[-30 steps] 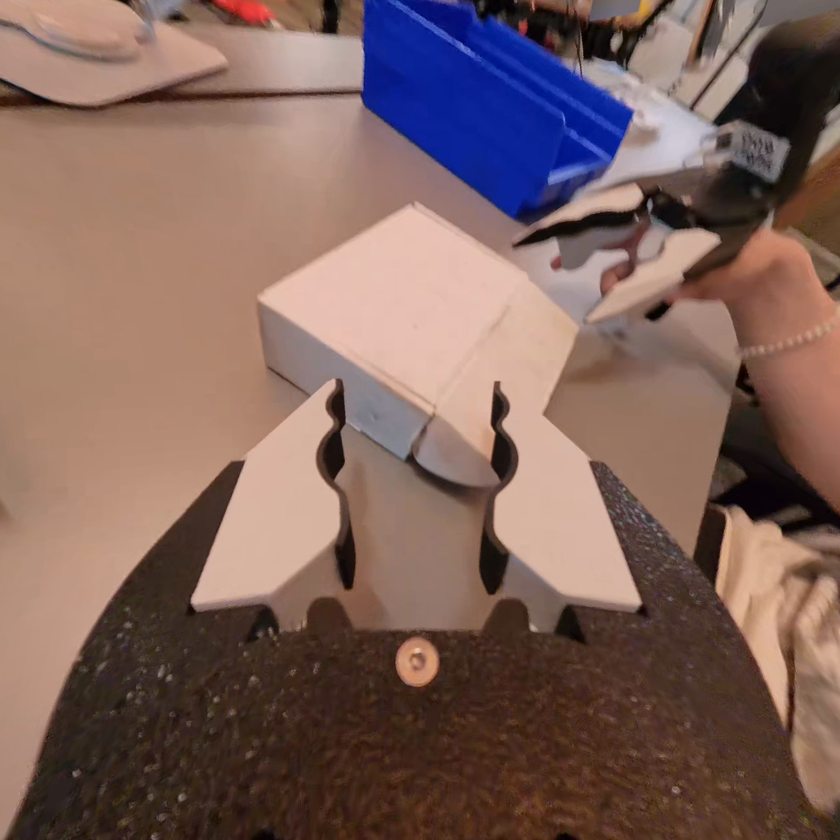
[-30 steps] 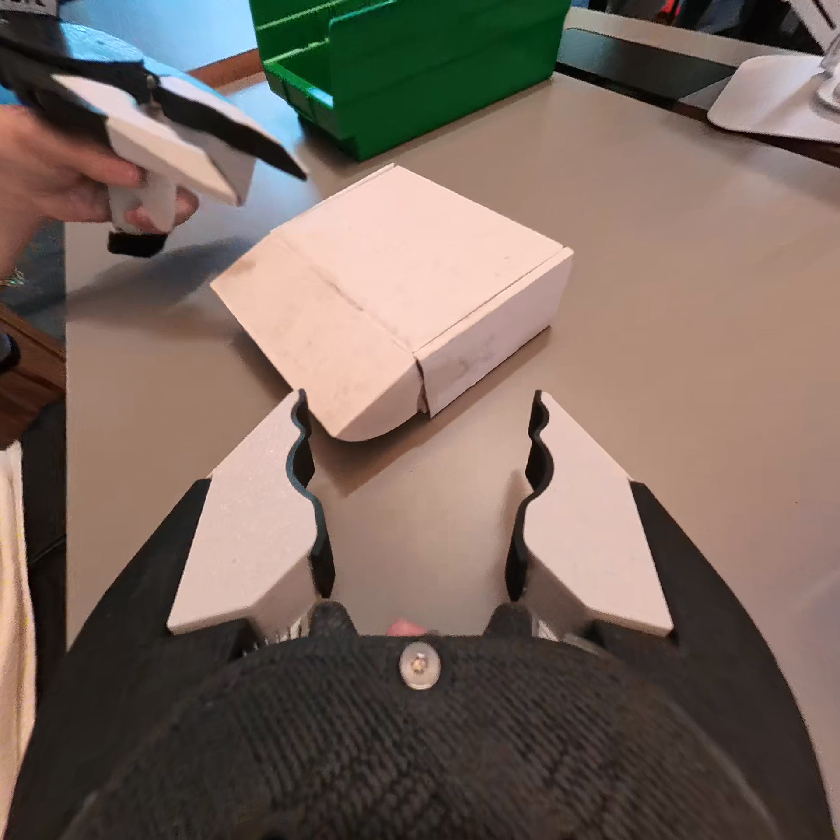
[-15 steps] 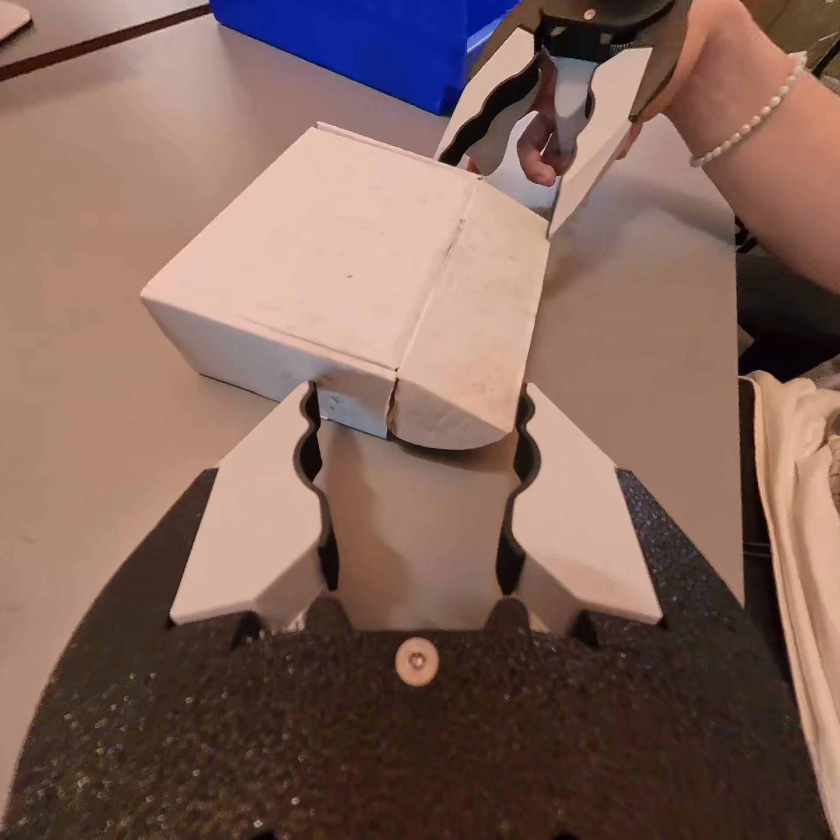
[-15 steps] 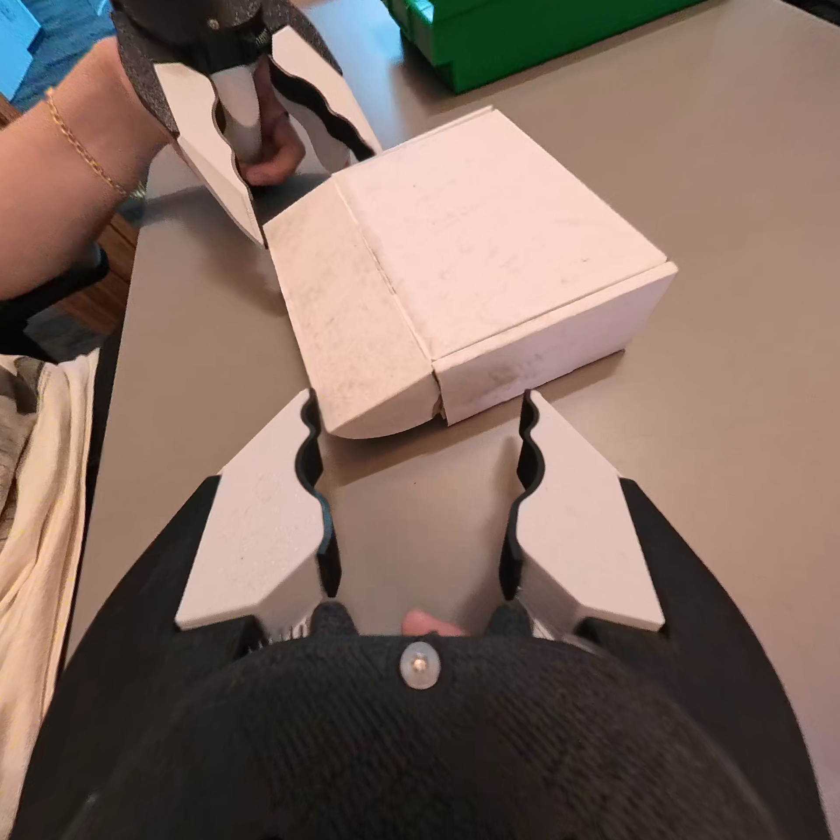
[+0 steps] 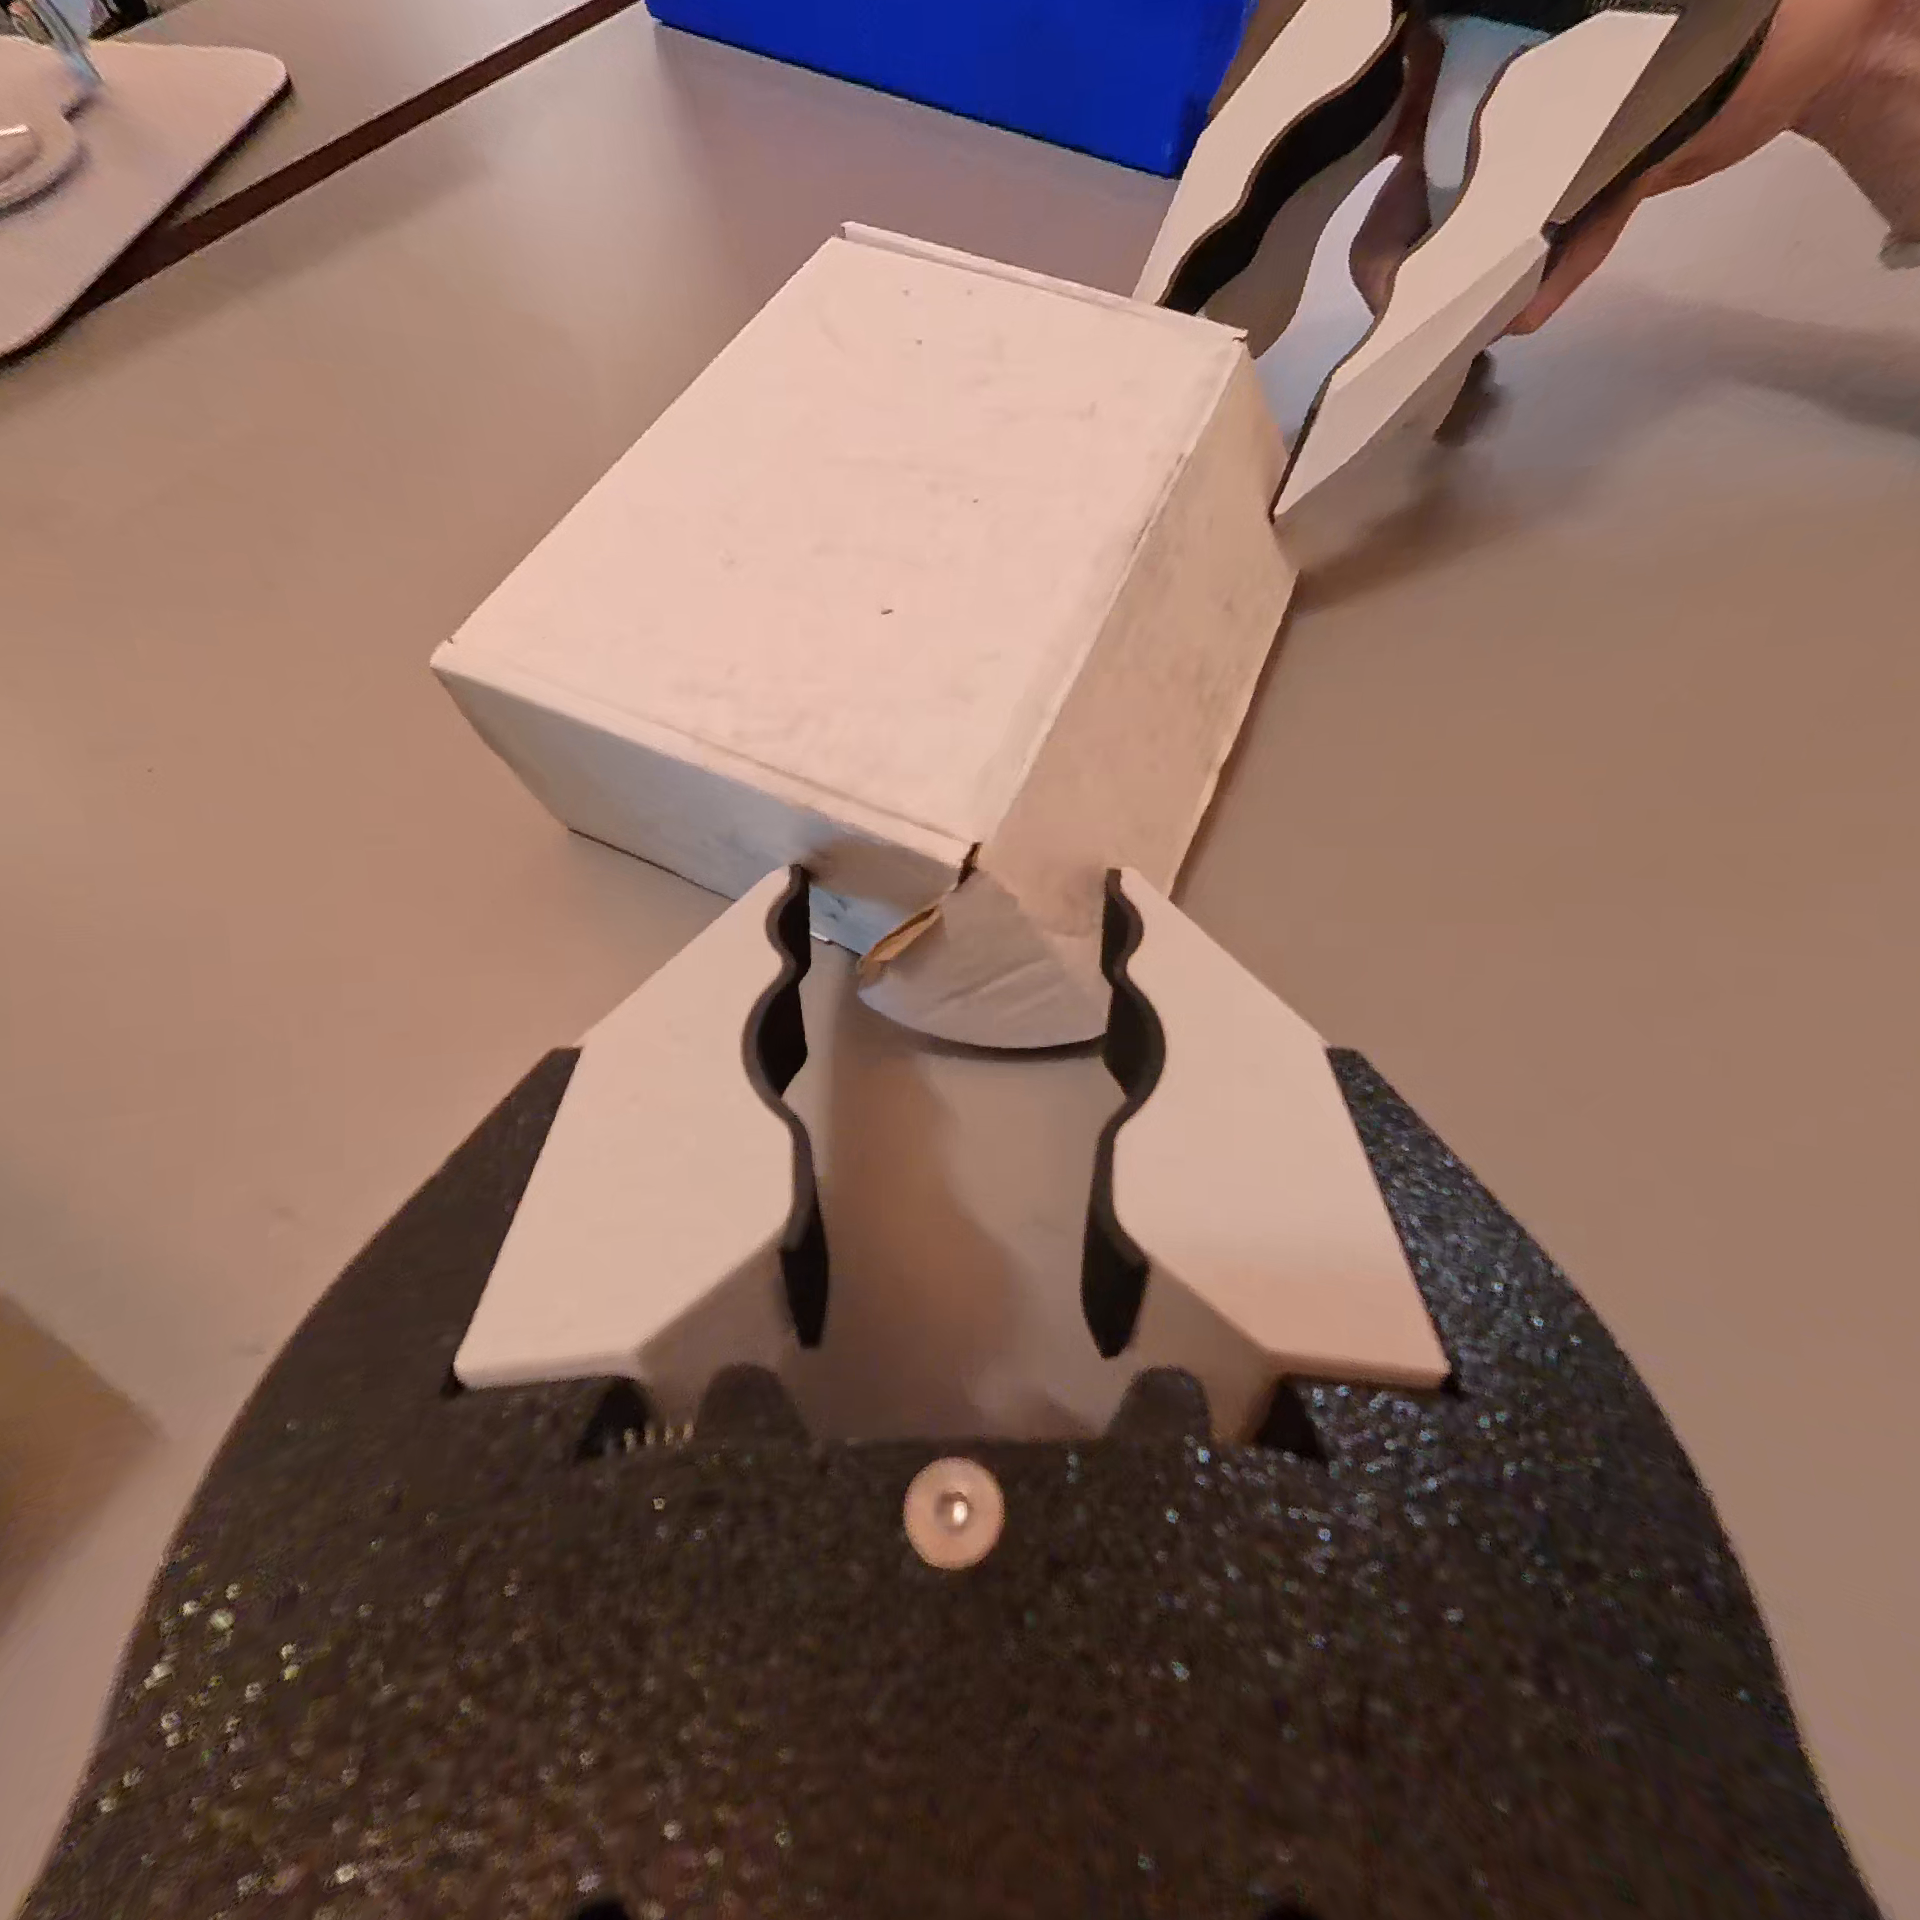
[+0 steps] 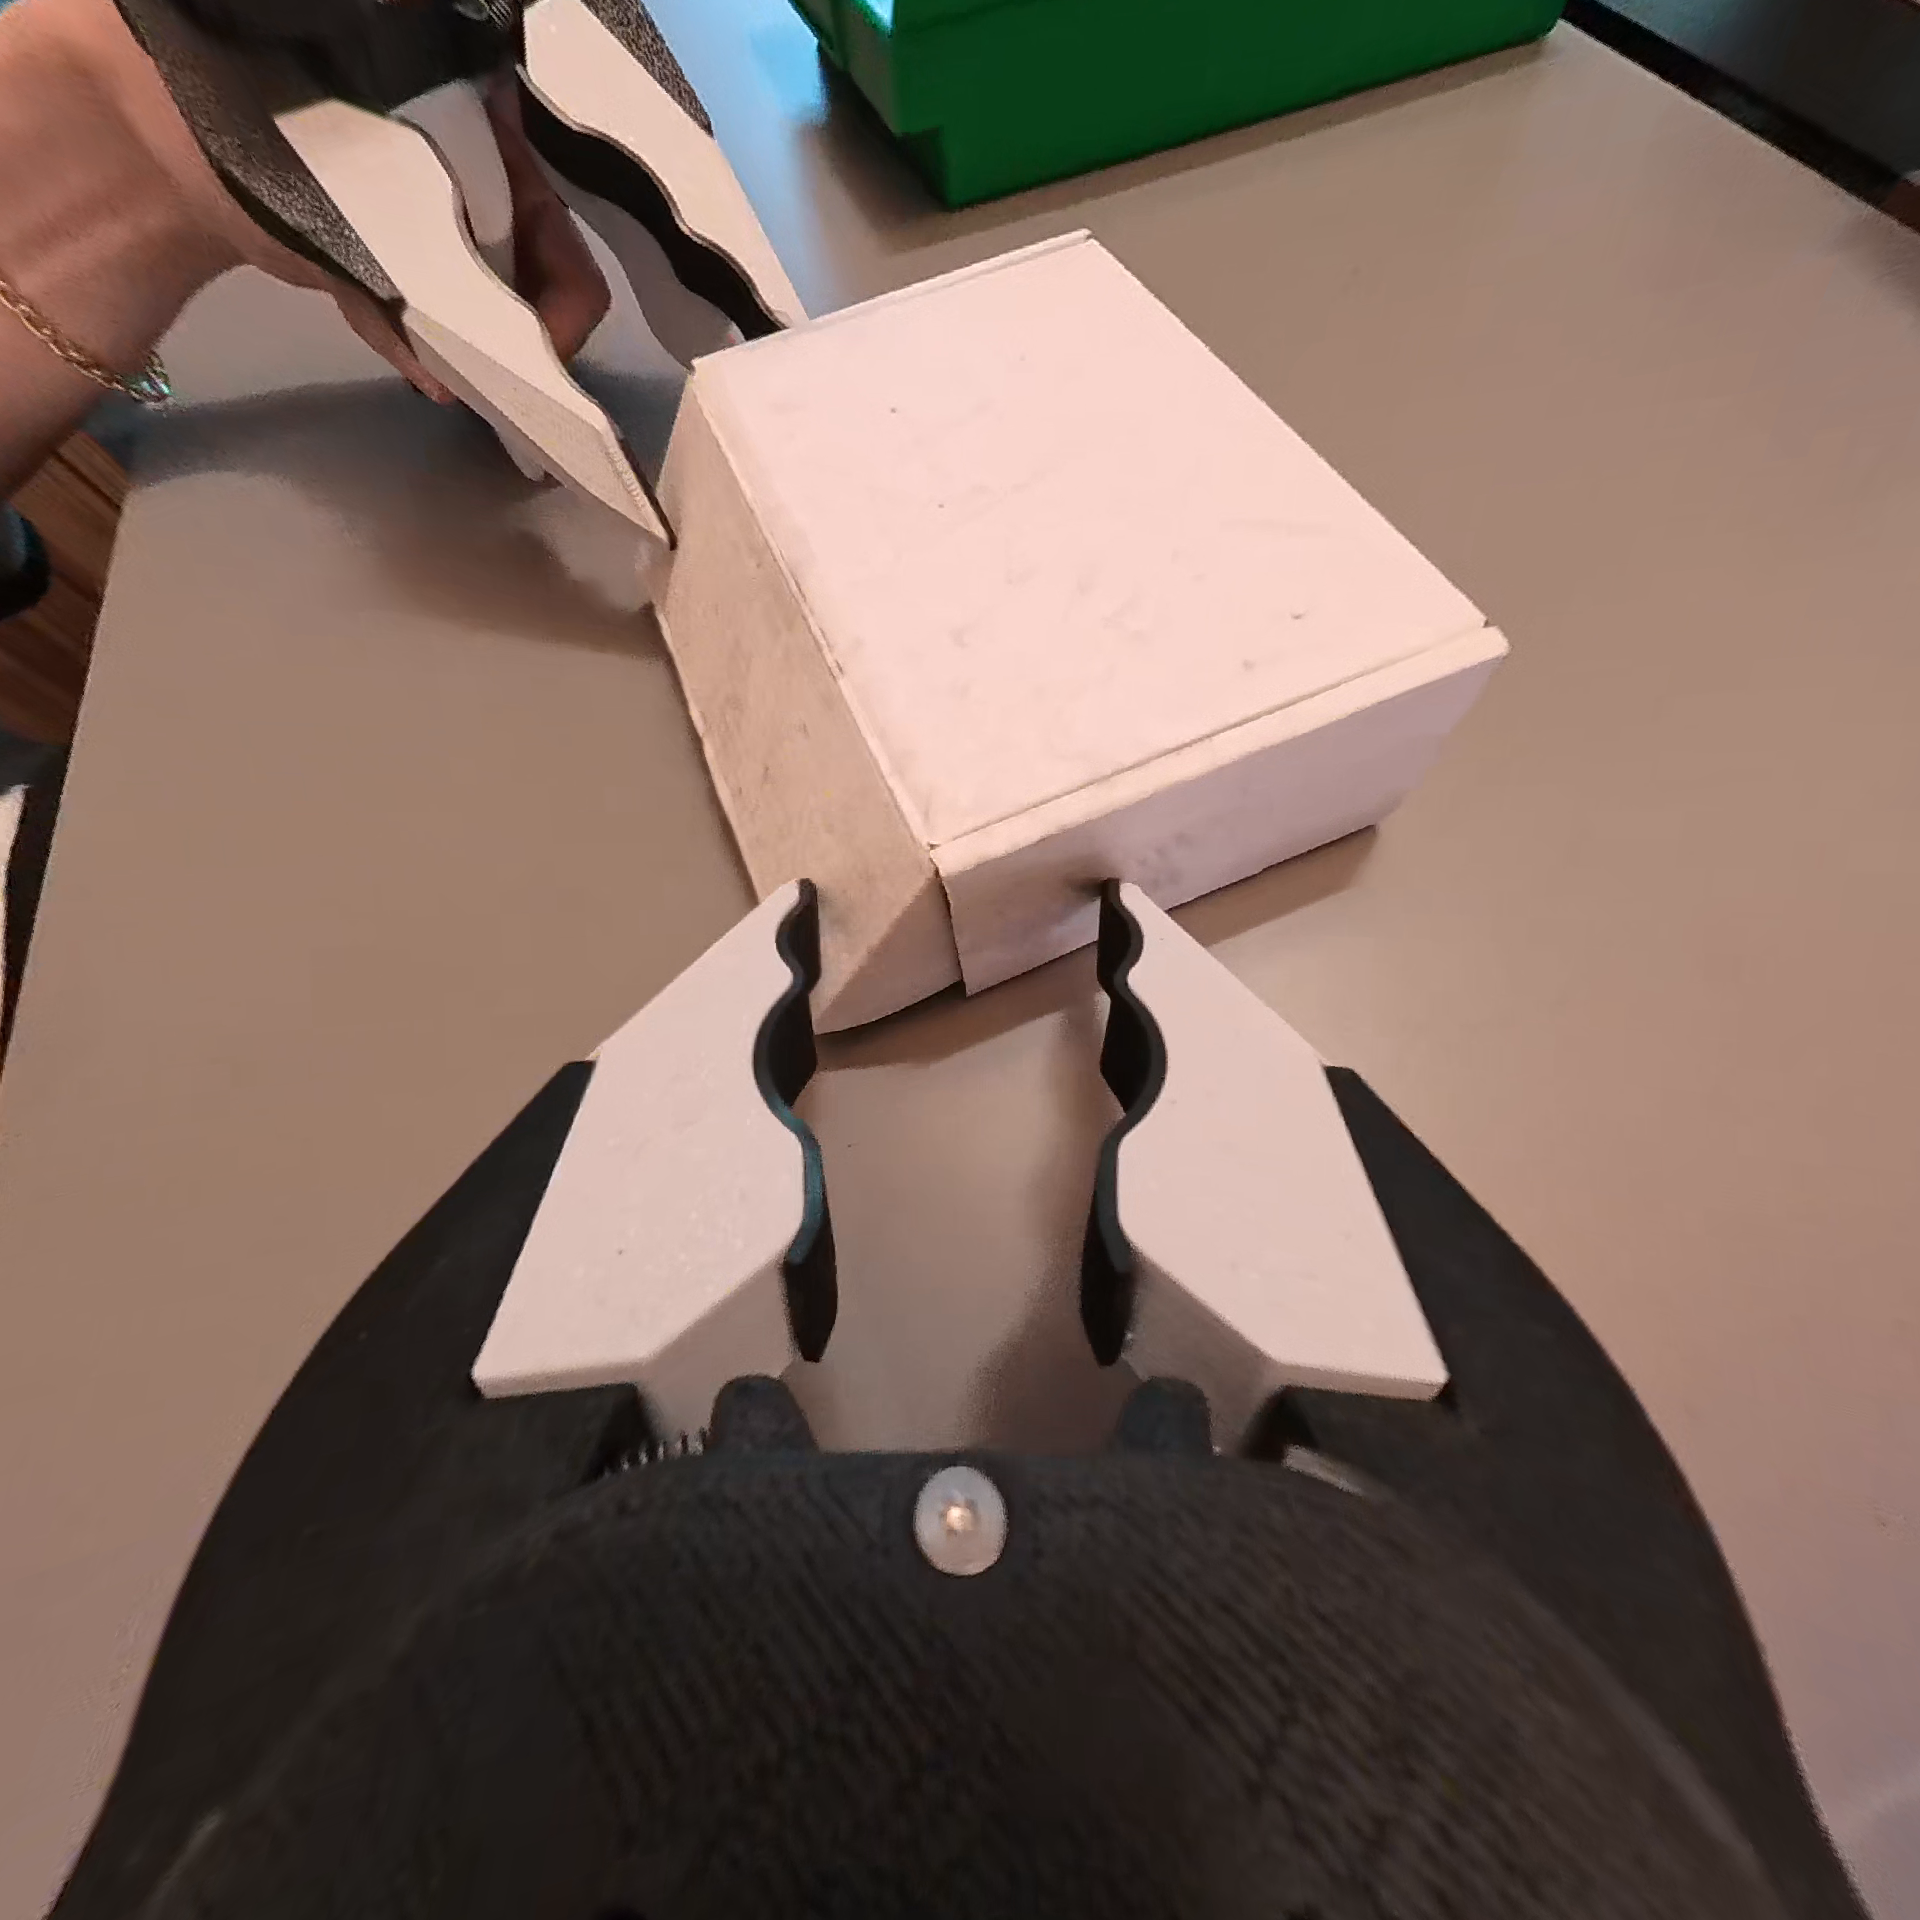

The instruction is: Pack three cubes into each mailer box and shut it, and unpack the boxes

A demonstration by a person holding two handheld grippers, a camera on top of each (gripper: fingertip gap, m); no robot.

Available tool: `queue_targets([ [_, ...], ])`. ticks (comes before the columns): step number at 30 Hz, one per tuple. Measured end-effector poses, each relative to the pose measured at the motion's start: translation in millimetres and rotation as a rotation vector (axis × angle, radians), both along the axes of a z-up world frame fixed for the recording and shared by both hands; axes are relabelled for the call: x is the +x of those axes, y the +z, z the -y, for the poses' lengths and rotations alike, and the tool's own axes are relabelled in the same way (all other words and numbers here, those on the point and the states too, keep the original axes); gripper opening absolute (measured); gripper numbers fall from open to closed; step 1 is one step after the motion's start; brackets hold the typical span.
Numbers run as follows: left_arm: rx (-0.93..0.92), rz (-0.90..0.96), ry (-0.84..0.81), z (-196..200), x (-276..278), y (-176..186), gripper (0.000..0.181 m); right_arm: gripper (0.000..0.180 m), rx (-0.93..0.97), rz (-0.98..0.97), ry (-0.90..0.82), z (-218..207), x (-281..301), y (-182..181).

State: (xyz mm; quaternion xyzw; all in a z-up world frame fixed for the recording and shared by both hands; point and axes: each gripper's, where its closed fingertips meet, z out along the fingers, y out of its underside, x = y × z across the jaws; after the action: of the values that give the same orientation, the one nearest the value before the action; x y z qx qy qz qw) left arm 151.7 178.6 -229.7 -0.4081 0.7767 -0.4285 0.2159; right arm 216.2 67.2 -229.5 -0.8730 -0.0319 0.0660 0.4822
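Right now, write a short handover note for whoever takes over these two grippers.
Left gripper: open, empty, at the near end of the front flap.
Right gripper: open, empty, at that flap's other end.
White mailer box sits on the grey table, lid down, flap folded down the front; whether it is tucked in cannot be told.
Blue bin and green bin stand behind.
No cubes visible; contents unknown.

Looked like a lab or workshop bench, not a home. Plain grey laminate table [image 5: 312, 520] carried plastic storage bins: a blue bin [image 5: 966, 52] at one end and a green bin [image 6: 1143, 83] at the other. A flat grey monitor-stand base [image 5: 114, 156] sat on the adjoining table.
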Motion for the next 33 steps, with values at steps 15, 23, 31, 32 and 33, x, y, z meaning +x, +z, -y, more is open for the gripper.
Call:
queue_targets([
  [15, 0.586, 0.321, 0.121, 3.1, -38.5, -1.5, 0.068, 0.049, 0.192, 0.388, -0.205, -14.0, 37.8, 72.8],
  [23, 1.058, 0.525, 0.178, 0.6, -18.0, 1.3, 0.053, 0.0, -0.074, 0.577, -0.092, -62.7, 54.6, 38.4],
  [31, 1.203, 0.629, 0.193, 2.8, -19.1, 6.9, 0.033, 0.0, -0.085, 0.482, -0.095, -66.7, 59.5, 28.6],
  [32, 1.196, 0.613, 0.222, -1.2, -19.2, 7.1, 0.037, 0.0, -0.078, 0.476, -0.095, -66.4, 59.1, 28.6],
  [33, 1.185, 0.589, 0.252, -6.2, -19.3, 6.4, 0.041, 0.0, -0.071, 0.469, -0.099, -66.8, 58.8, 28.5],
])
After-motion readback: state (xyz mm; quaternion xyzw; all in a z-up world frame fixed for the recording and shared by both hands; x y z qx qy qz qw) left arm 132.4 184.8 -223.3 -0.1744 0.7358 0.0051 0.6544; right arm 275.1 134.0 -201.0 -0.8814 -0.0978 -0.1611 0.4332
